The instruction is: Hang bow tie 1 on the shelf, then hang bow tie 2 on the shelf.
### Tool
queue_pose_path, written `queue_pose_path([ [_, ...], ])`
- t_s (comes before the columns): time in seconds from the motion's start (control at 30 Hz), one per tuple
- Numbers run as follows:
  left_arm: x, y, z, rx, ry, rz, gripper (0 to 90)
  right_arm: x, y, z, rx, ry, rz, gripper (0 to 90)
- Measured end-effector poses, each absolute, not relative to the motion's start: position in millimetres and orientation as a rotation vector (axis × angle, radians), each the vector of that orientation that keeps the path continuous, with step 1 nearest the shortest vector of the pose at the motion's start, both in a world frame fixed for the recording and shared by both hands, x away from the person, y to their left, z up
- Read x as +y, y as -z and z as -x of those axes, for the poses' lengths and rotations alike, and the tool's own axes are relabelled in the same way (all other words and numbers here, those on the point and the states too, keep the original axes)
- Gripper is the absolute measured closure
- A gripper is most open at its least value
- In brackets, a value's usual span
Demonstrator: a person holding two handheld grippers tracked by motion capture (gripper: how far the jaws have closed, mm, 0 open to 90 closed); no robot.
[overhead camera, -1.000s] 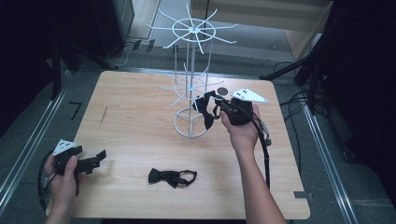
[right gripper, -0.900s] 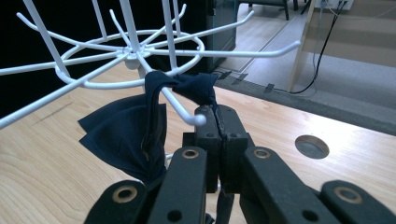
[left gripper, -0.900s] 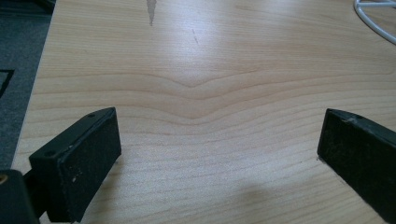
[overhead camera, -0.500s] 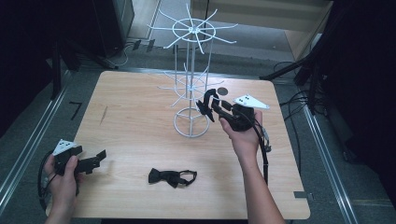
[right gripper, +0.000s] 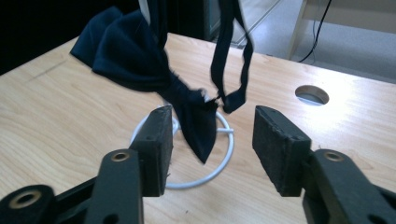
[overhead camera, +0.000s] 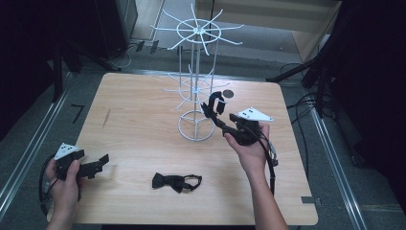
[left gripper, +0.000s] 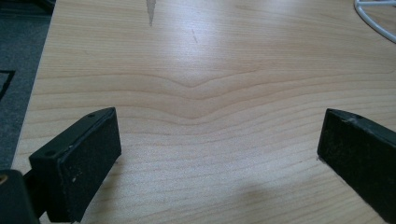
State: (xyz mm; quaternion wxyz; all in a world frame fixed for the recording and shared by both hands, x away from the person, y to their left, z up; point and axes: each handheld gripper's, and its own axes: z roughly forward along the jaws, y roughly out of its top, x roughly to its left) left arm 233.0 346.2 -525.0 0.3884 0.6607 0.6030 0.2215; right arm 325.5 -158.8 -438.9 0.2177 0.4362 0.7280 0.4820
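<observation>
right gripper (right gripper: 210, 135): fingers (right gripper: 156, 144) parted, have just been opening, pads clear of cloth | hung bow tie (right gripper: 140, 60): dangles from white wire rack (overhead camera: 194, 91), lower tip between the fingers, nearer the left one | left gripper (left gripper: 215, 154): fingers wide apart over bare counter (left gripper: 210, 60), holding nothing | second bow tie (overhead camera: 174, 181): flat on near counter

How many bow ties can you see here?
2. One bow tie lies flat on the table near the front edge. The other bow tie hangs from the white wire rack, just in front of the right tool, whose jaws have just been opening.
</observation>
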Motion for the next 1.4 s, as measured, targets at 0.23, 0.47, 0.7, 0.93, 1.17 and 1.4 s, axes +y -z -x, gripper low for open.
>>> queue_pose_path([
  [0.23,345.6,524.9,-233.3,1.535,-0.564,-1.689,0.0,-159.4,449.4,-313.6,2.028,-1.330,-1.232,49.0],
  [0.47,344.9,524.9,-233.5,1.535,-0.563,-1.694,0.0,-158.7,463.9,-302.5,2.068,-1.316,-1.256,49.3],
  [0.7,344.6,524.9,-233.4,1.531,-0.565,-1.699,0.0,-157.4,472.1,-293.4,2.114,-1.309,-1.254,49.2],
  [0.93,344.4,524.9,-233.0,1.530,-0.567,-1.700,0.0,-153.5,480.7,-286.9,2.157,-1.302,-1.264,48.9],
  [1.17,345.1,524.7,-232.3,1.529,-0.567,-1.698,0.0,-145.0,481.4,-280.2,2.190,-1.309,-1.234,48.8],
  [1.4,345.2,524.8,-232.9,1.533,-0.565,-1.698,0.0,-131.8,487.5,-275.6,2.239,-1.300,-1.203,48.8],
])
